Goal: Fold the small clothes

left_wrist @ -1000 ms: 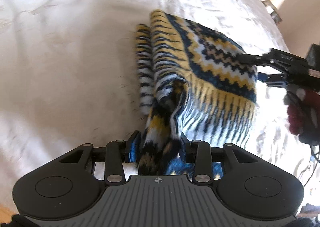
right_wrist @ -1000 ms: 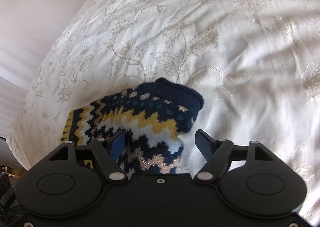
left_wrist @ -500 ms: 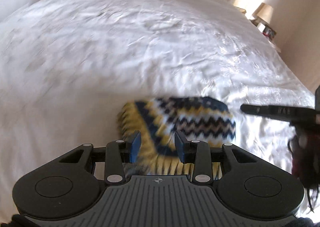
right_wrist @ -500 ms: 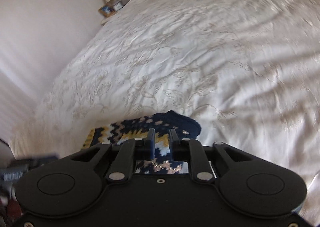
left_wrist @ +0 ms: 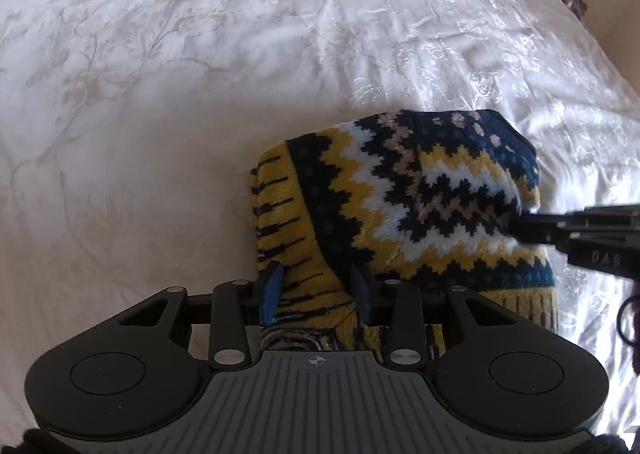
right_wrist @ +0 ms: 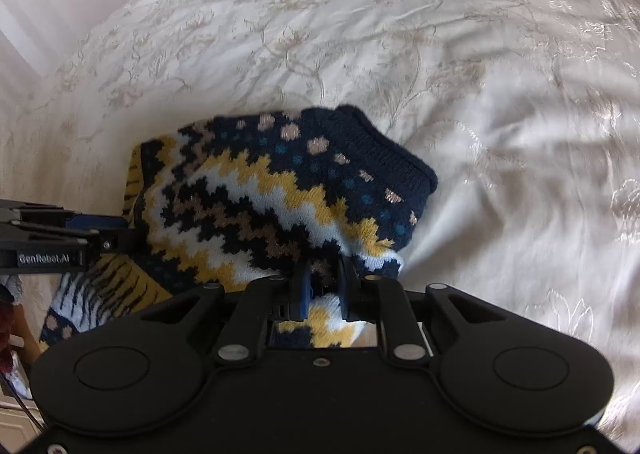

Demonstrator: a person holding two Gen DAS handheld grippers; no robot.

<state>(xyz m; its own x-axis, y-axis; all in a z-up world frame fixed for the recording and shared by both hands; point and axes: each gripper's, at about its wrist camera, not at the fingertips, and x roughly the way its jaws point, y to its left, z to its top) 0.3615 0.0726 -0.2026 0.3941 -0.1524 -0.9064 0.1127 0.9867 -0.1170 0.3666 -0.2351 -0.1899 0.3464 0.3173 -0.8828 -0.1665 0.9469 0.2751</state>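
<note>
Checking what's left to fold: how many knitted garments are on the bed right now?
1. A single zigzag-patterned knitted sweater lies on the white bedspread, with the left gripper at its yellow hem and the right gripper clamped on its edge. Others could lie out of view.
</note>
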